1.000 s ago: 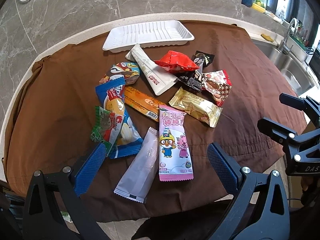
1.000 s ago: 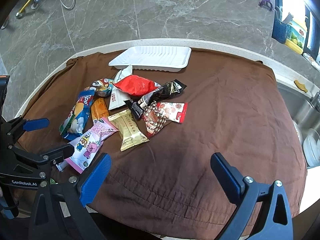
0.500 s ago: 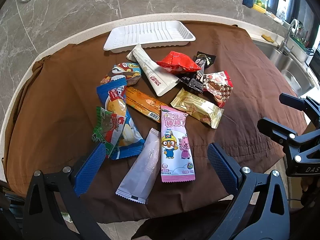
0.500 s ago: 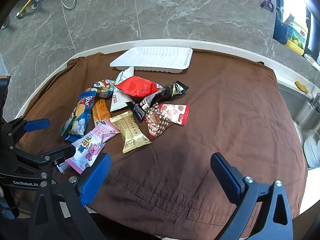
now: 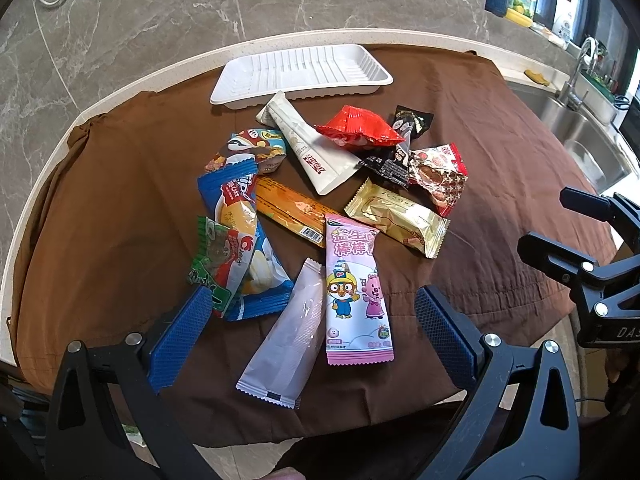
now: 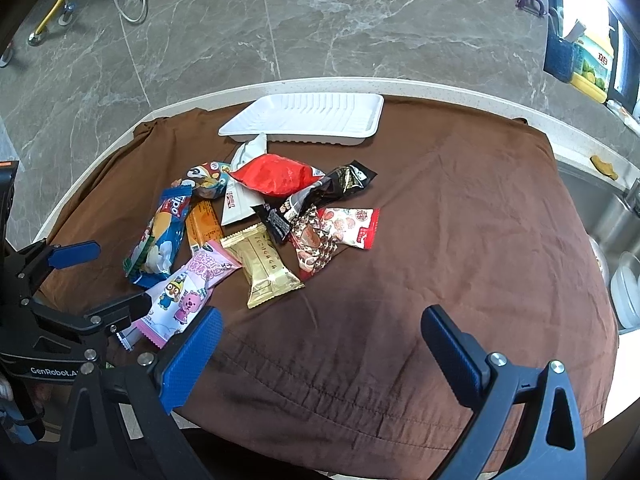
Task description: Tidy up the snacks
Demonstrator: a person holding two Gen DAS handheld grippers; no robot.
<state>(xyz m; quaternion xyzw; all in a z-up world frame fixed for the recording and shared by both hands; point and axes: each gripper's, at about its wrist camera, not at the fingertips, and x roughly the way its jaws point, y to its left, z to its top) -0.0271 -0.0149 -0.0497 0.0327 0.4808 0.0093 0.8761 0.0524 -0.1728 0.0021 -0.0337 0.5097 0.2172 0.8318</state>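
Snacks [image 5: 320, 200], light crinkly slippery packets, lie heaped on the brown cloth [image 5: 480, 120] before the empty white tray [image 5: 300, 74]; my left gripper [image 5: 312, 332] and right gripper [image 6: 320, 344] gape wide, holding nothing, so I'd pinch the pink packet [image 5: 354, 292] across its flat middle

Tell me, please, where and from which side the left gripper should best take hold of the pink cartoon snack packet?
Probably at its near crimped end, coming from the table's front edge. The pink cartoon snack packet lies flat and lengthwise toward the open left gripper; its far end overlaps the orange packet, and the white packet crowds its left side, so the flat near seal looks the freest part to pinch.
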